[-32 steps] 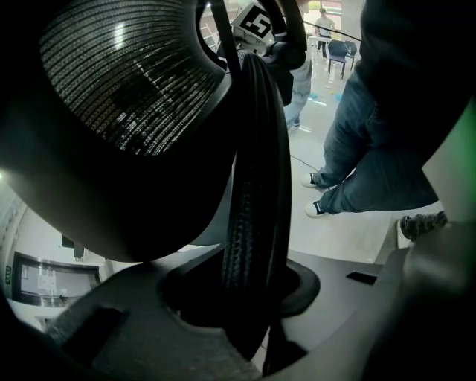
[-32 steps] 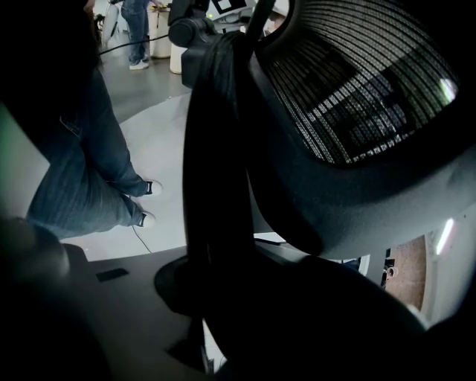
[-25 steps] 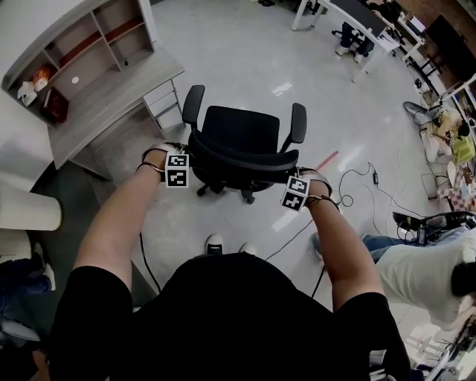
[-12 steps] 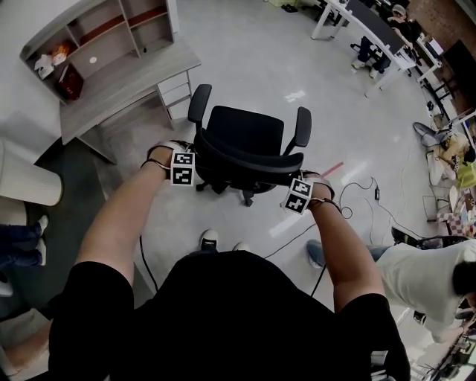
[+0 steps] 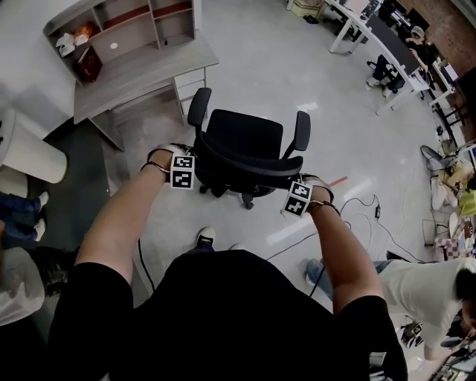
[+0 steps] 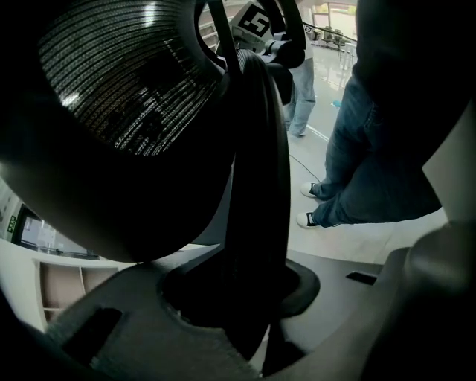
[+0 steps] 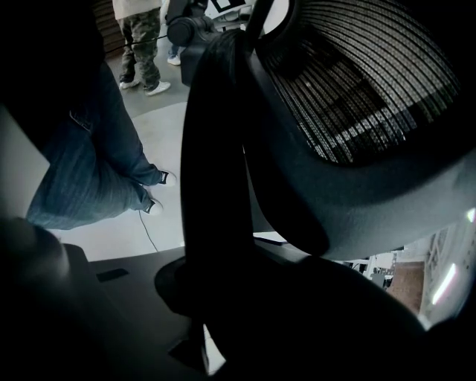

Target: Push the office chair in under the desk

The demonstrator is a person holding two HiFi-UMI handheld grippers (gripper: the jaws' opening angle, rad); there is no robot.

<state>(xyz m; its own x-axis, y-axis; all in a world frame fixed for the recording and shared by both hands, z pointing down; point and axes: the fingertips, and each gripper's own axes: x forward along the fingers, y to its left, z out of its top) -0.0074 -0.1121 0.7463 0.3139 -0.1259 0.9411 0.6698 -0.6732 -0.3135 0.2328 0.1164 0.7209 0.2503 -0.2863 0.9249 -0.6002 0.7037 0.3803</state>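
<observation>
1. Floor (image 5: 253, 45): pale and glossy. One cable (image 5: 364, 212) lies on it at the right.
2. Desk (image 5: 141, 71): one, grey, upper left. It carries one open shelf unit (image 5: 123, 18).
   - Left compartment: one red item (image 5: 88, 65), one white item (image 5: 65, 45) and one orange item (image 5: 83, 32). What they are cannot be made out at this range.
   - The remaining compartments show bare boards.
   - One drawer unit (image 5: 192, 83) sits under the desk's right end.
3. Chair (image 5: 242, 138): one, black, two armrests. It stands on the floor beside the desk's right end, not under the desk. The left armrest (image 5: 198, 104) is near the drawer unit.
4. Bin (image 5: 30, 152): one, white, round, at the left edge. Its contents are out of sight.
5. Grippers: two, one at each end of the backrest (image 5: 245, 165), both pointing steeply down.
   - Left gripper (image 5: 181, 170): jaws straddle the black frame at the backrest's left end and appear clamped on it; the contact itself is in shadow.
   - Right gripper (image 5: 297, 198): jaws are closed likewise on the frame at the right end.
   - The seat lies beyond both grippers, on the side away from the person.
</observation>
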